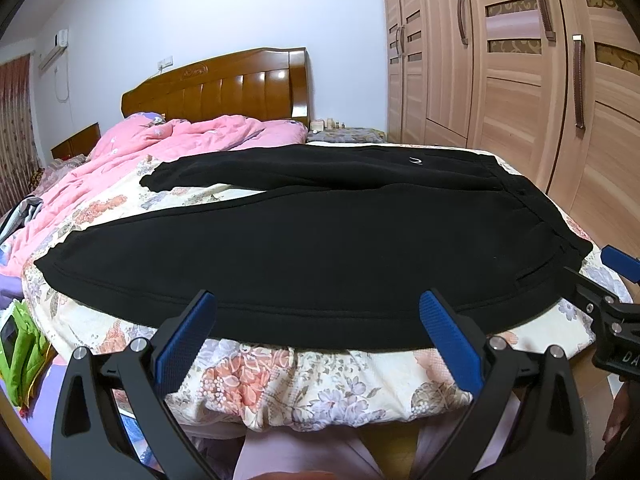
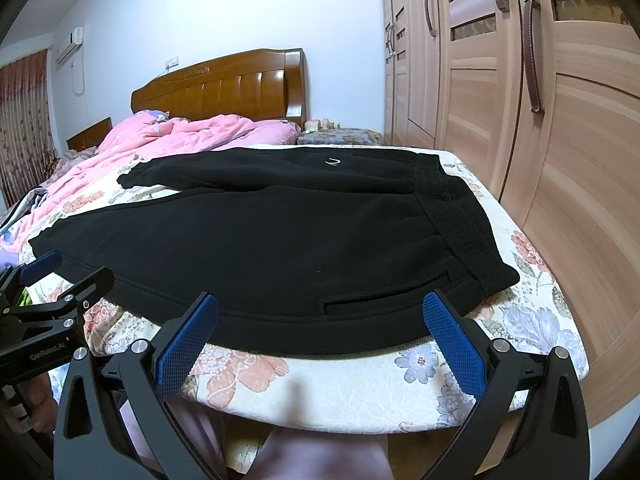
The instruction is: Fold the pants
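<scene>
Black pants [image 1: 304, 240] lie spread flat across the middle of both frames on the floral sheet [image 1: 304, 384], waistband toward the right, legs reaching left. The left gripper [image 1: 316, 332] sits at lower centre of its view, jaws wide apart and empty, just short of the near hem. The right gripper [image 2: 320, 332] is likewise spread and empty. A pink quilt [image 1: 160, 140] lies upper left.
</scene>
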Action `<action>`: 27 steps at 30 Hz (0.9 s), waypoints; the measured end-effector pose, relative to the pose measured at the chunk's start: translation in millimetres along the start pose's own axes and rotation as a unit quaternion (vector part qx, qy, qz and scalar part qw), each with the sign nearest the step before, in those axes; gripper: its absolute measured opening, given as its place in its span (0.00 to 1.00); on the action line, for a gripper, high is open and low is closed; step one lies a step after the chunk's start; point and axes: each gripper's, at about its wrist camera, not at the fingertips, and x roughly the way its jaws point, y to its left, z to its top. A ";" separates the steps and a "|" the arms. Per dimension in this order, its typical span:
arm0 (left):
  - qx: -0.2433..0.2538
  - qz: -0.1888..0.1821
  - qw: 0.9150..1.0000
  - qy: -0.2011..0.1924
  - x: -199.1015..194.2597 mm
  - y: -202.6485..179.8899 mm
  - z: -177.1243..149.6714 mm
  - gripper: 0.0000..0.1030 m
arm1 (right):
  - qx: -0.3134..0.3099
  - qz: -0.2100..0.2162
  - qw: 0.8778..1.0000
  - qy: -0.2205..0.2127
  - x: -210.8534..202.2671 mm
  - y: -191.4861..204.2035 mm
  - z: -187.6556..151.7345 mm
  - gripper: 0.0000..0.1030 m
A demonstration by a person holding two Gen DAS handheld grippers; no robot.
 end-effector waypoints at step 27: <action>0.000 0.016 1.000 0.017 14.3 6.9 -6.2 0.99 | 0.015 0.002 1.000 0.000 17.4 -11.1 8.8 0.96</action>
